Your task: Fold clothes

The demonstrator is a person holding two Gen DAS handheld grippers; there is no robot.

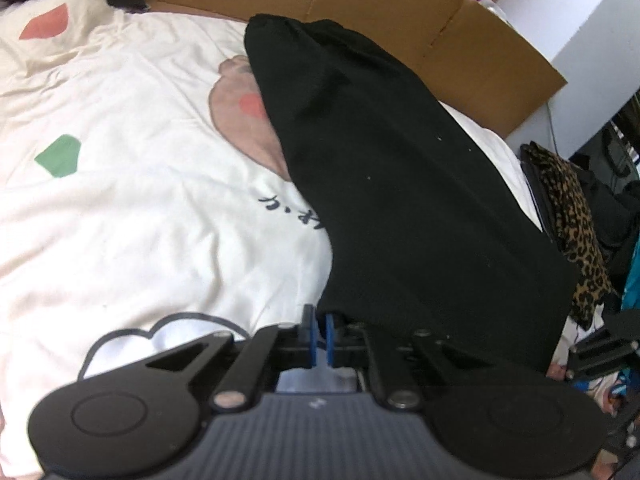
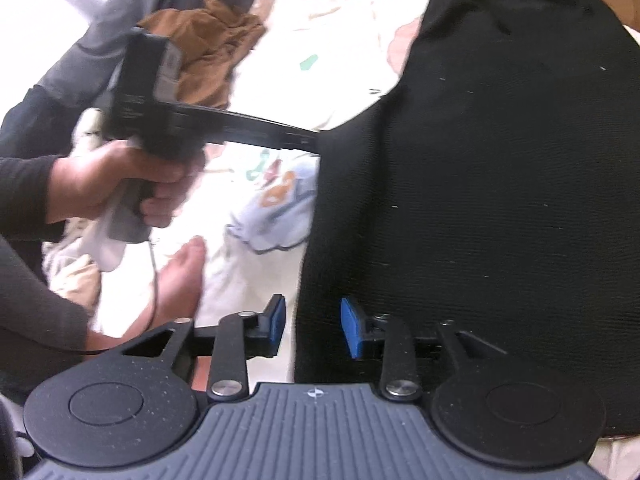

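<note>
A black garment point(image 1: 400, 184) lies stretched over a cream printed bedspread point(image 1: 120, 200). My left gripper point(image 1: 320, 338) has its blue pads pressed together on the garment's near left corner. In the right wrist view the same black garment point(image 2: 500, 180) fills the right half. The left gripper point(image 2: 312, 142), held by a hand point(image 2: 120, 184), pinches its left edge there. My right gripper point(image 2: 314, 326) is open, and the garment's near left edge lies between its blue pads point(image 2: 352, 328) without being clamped.
A flattened cardboard box point(image 1: 400, 12) stands behind the bed. Leopard-print clothing point(image 1: 568, 216) is piled at the right. A brown garment point(image 2: 212, 52) lies crumpled at the far left, a light blue printed piece point(image 2: 276, 208) beside the black garment, and a bare foot point(image 2: 180, 280) rests on the bedspread point(image 2: 340, 40).
</note>
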